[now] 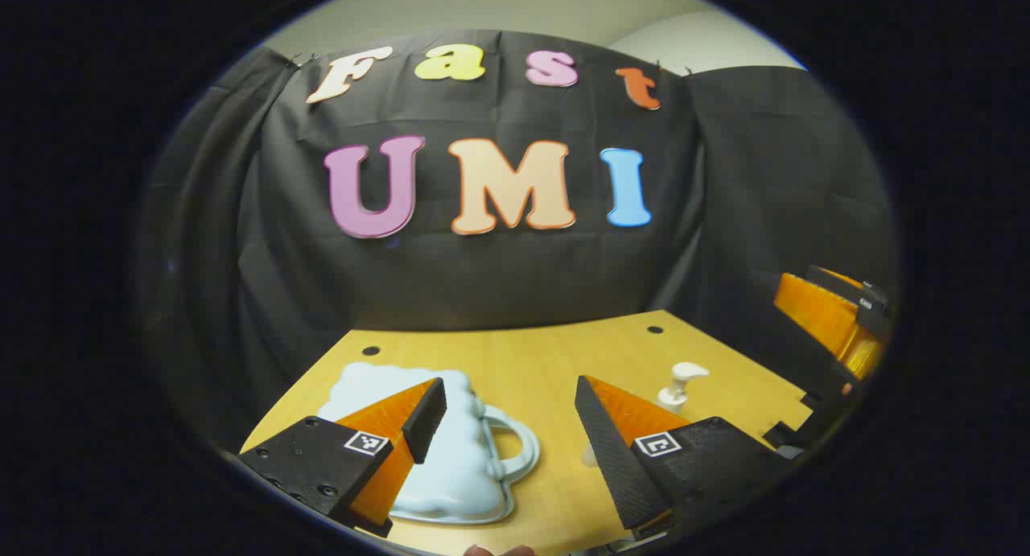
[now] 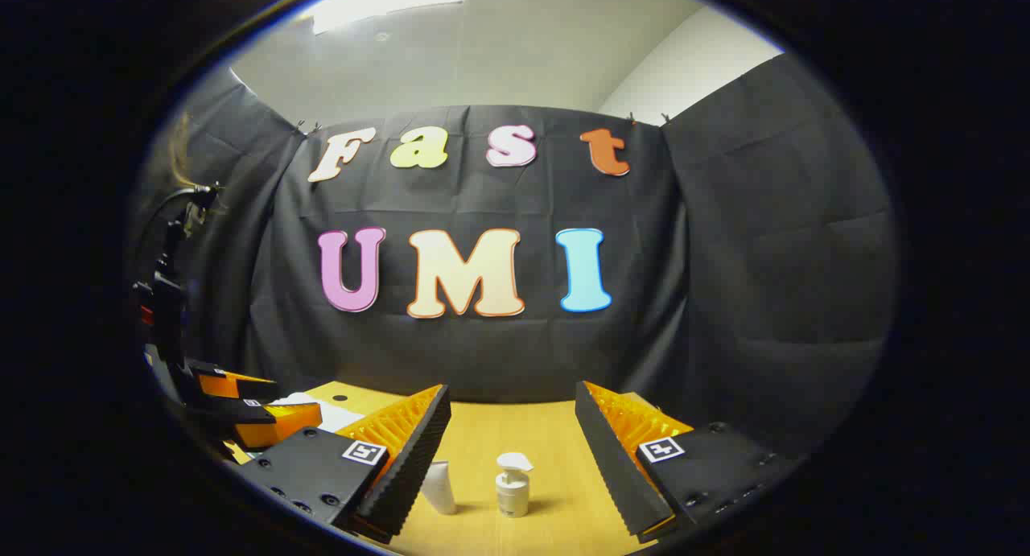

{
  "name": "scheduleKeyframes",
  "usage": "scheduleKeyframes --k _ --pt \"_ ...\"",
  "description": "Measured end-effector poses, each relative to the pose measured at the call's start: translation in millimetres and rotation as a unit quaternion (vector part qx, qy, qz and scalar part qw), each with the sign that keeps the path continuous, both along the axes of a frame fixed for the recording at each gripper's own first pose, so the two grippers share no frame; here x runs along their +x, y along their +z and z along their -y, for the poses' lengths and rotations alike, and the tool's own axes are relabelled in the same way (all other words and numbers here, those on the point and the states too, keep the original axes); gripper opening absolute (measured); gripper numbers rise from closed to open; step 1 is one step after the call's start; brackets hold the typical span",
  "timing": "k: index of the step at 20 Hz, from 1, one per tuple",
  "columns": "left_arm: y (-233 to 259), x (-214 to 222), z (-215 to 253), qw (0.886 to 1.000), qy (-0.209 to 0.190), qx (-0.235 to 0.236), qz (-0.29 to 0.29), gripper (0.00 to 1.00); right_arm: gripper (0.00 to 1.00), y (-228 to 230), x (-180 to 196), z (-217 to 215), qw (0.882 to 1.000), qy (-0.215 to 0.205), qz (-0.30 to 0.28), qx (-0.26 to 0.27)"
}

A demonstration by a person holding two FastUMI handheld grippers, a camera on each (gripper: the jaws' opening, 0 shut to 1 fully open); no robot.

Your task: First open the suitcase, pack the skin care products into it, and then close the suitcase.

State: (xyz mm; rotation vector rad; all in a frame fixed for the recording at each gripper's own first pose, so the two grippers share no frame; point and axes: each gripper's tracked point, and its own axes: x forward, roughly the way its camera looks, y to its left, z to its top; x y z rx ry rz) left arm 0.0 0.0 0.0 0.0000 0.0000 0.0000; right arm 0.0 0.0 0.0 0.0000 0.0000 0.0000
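Two sets of tongs are hovering over the wooden table (image 1: 531, 363), and both are spread wide apart with nothing between the fingers. In the left gripper view, the left tongs (image 1: 509, 415) sit low over the table, and the pale blue suitcase (image 1: 451, 459), a cloud-shaped little thing with a loop handle, lies flat and closed at about 7 o'clock, partly behind the left-hand finger. A white pump bottle (image 1: 678, 385) stands upright at about 4 o'clock, peeking out behind the right-hand finger, and farther off at 3 o'clock you can see the other gripper near the table's edge. In the right gripper view, the right tongs (image 2: 512, 435) frame the skincare stuff pretty neatly: the pump bottle (image 2: 512, 485) stands at 6 o'clock between the fingers but not touched by either, and a white tube (image 2: 439, 487) stands just beside it, close to the left-hand finger. The left tongs (image 2: 265, 411) show at about 8 o'clock in that view, with a sliver of the suitcase (image 2: 322, 411) next to them.
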Motion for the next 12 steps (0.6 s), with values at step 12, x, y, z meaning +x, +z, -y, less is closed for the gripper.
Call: scheduleKeyframes --k 12 --pt "-10.0 2.0 -5.6 0.998 0.038 -0.053 -0.014 0.95 0.98 -16.9 8.1 -3.8 0.999 0.042 -0.026 -0.017"
